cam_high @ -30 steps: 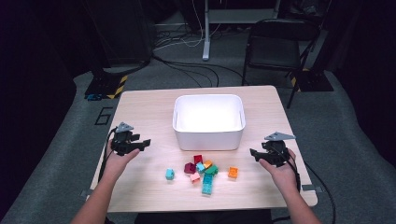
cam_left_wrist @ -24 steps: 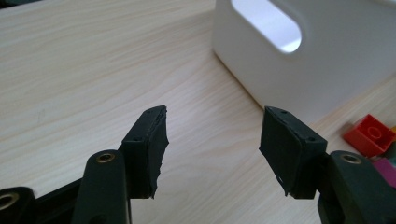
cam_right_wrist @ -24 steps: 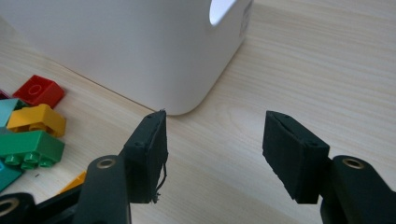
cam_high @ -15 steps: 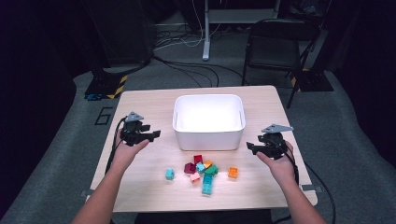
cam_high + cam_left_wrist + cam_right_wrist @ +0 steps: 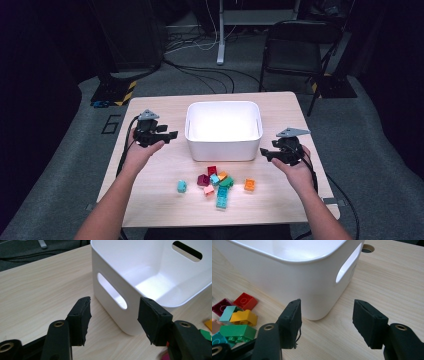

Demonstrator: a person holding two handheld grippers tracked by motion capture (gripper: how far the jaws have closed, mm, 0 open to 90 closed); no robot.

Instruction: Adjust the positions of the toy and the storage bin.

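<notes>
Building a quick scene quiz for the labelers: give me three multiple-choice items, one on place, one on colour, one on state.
1. Where do the toy bricks lie?
A. in the tub
B. on the table in front of the tub
C. on the floor

2. What colour is the tub?
A. white
B. blue
C. black

3. What is between the jaws of the left gripper?
A. a brick
B. a cable
C. nothing

Answers: 1 B, the high view shows them on the table on the person's side of the tub. 2 A, its walls are white. 3 C, the pads stand apart with only table and tub beyond.
</notes>
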